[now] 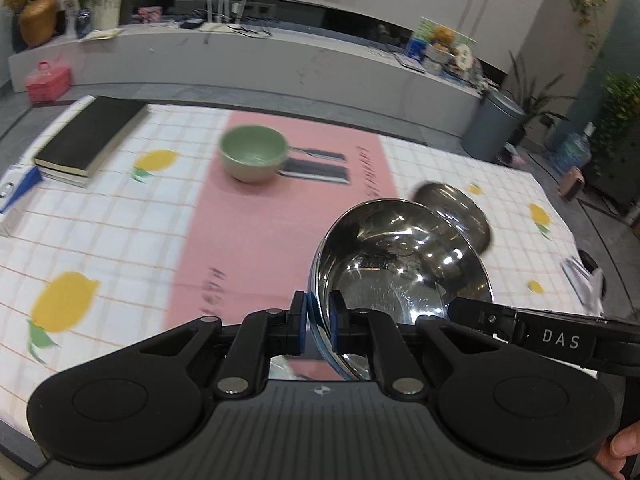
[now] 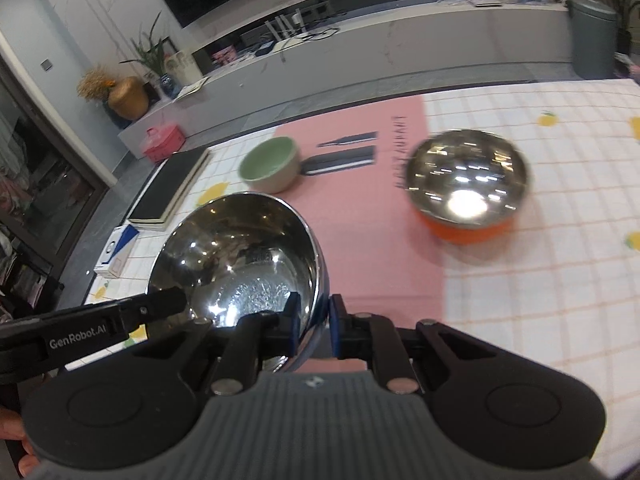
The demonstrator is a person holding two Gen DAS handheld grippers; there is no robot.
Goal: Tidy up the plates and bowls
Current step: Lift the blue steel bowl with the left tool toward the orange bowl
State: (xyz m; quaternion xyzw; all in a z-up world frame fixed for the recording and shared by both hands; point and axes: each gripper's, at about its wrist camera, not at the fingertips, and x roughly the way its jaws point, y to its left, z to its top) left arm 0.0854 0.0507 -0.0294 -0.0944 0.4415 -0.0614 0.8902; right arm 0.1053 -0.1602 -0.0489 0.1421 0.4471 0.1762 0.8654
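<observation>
A shiny steel bowl with a blue outer wall (image 1: 400, 264) is held above the table by both grippers. My left gripper (image 1: 319, 320) is shut on its left rim. My right gripper (image 2: 313, 324) is shut on its right rim; the bowl shows in the right wrist view (image 2: 240, 256). A second steel bowl with an orange outer wall (image 2: 468, 188) sits on the table to the right, partly hidden behind the held bowl in the left wrist view (image 1: 460, 208). A green bowl (image 1: 254, 152) stands on the pink mat (image 1: 248, 240), farther back, and shows in the right wrist view (image 2: 272, 164).
The table wears a white checked cloth with lemons (image 1: 100, 216). A black book (image 1: 92, 136) on a stack lies at the far left, with a blue-white box (image 2: 118, 252) near it. A grey bin (image 1: 492, 128) stands beyond the table.
</observation>
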